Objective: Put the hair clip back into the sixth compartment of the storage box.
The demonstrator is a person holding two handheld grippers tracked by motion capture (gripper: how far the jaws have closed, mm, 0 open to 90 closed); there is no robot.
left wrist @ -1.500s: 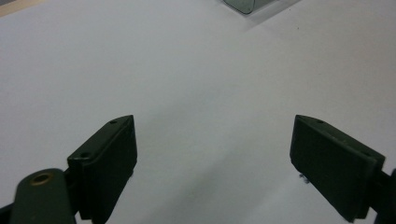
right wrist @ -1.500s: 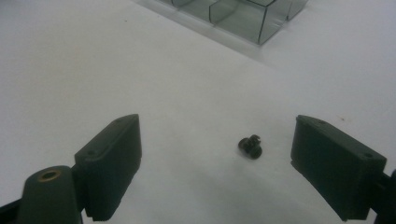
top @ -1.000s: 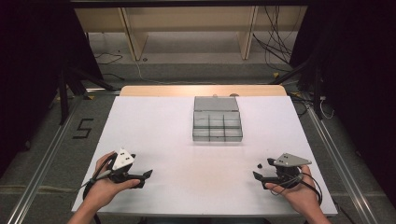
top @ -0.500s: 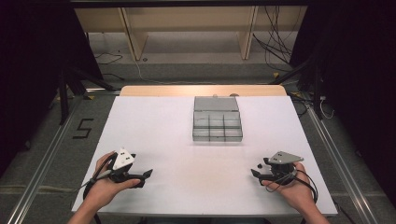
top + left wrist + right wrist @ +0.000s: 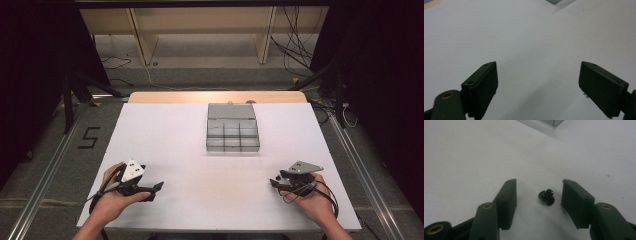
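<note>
Your white table (image 5: 190, 145) carried a clear divided box (image 5: 233, 136) past its middle, toward the far edge, with the grey lid (image 5: 231, 111) on the side away from you. A wooden strip (image 5: 165, 97) ran along the table's far edge. Behind it stood a pale wooden frame (image 5: 141, 35), with cables (image 5: 292, 45) strewn on the floor at the right. To your left, a black "5" (image 5: 89, 137) marked the floor beside a metal rail (image 5: 45, 180).

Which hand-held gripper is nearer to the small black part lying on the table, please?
Right. The right hand-held gripper has its open jaws on either side of the small black part; the left hand-held gripper sits across the table, far from it.
</note>
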